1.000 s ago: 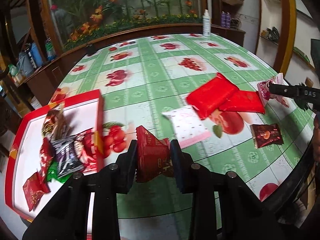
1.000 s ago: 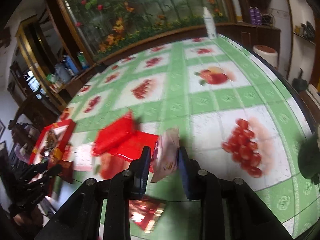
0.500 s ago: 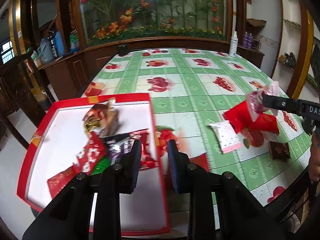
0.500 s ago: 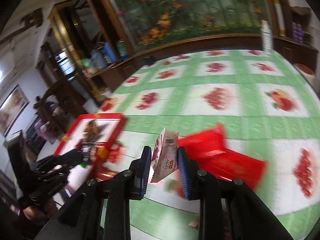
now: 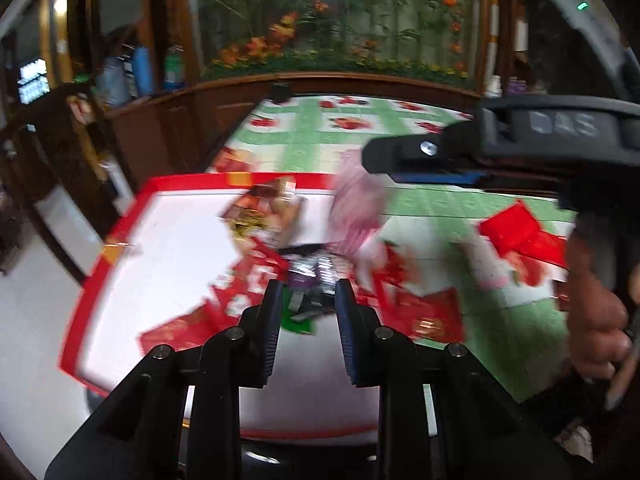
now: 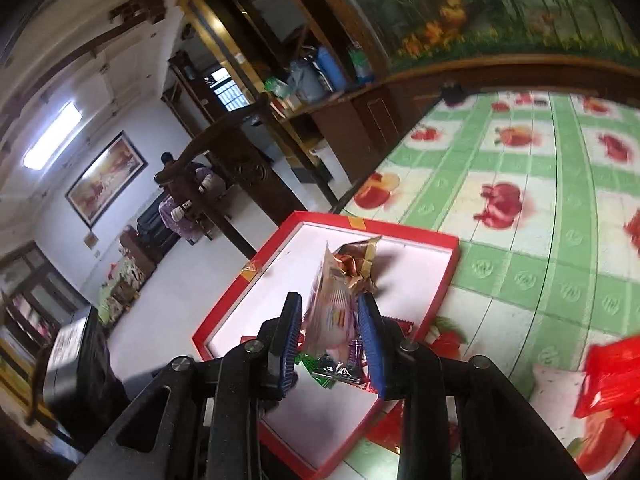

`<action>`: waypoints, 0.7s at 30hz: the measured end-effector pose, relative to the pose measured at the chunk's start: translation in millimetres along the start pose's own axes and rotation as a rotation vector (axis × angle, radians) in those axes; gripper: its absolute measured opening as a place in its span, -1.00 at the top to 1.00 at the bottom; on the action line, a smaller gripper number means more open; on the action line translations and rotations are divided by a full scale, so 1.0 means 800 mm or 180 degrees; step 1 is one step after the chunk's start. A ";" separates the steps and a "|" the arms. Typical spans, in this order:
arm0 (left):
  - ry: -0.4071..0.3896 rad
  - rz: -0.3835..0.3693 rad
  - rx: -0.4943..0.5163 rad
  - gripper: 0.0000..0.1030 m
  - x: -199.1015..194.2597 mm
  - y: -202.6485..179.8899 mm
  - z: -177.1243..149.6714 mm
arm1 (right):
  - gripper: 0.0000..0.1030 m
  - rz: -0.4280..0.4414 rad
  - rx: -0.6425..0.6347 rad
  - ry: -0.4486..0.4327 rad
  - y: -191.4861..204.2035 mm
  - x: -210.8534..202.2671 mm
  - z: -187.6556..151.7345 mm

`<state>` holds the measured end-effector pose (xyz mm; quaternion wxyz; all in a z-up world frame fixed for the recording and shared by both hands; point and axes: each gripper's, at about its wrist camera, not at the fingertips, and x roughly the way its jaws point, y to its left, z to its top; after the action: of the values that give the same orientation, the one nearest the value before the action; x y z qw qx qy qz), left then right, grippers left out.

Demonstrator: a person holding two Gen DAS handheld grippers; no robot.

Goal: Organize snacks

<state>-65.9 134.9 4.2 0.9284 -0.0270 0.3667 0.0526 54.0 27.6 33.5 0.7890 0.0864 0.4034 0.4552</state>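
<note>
A red-rimmed white tray (image 5: 120, 240) (image 6: 400, 236) holds several snack packets, among them a gold-brown one (image 5: 268, 216) (image 6: 356, 260) and a purple-black one (image 5: 312, 276). My right gripper (image 6: 330, 332) (image 5: 372, 160) hangs over the tray and its jaws are opening. A pink-white packet (image 6: 332, 312) (image 5: 356, 208) stands loose and blurred between them, with a gap at the left pad. Low over the tray's near side, my left gripper (image 5: 308, 312) is narrowly open, with nothing between its fingers. A dark red packet (image 5: 428, 312) lies just right of the tray.
Two large red packets (image 5: 520, 228) (image 6: 612, 372) and a white dotted packet (image 6: 560, 384) lie on the green fruit-print tablecloth (image 6: 520, 280). A hand (image 5: 592, 312) holds the right gripper. The tray sits at the table's left edge, above the floor. A person (image 6: 180, 208) sits in the far room.
The left gripper let go of the dark red packet and moved left over the tray. The right gripper swept left from the table to above the tray with the pink-white packet, and its jaws widened.
</note>
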 end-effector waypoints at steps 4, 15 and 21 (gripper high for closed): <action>0.0105 -0.0445 0.0088 0.48 0.004 -0.022 0.008 | 0.32 -0.0245 0.0174 -0.0202 -0.041 -0.042 -0.005; 0.0407 -0.0579 0.1389 -0.23 0.062 -0.122 0.029 | 0.10 -0.1259 0.0388 -0.0182 -0.164 -0.204 -0.113; 0.0821 -0.0741 0.1740 -0.23 0.108 -0.136 0.021 | -0.05 -0.1403 0.0322 -0.0006 -0.185 -0.237 -0.152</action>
<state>21.2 35.3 -41.4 0.8469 0.1751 0.4764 -0.1582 13.7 -234.2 -15.5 0.8645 0.0361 0.4341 0.2510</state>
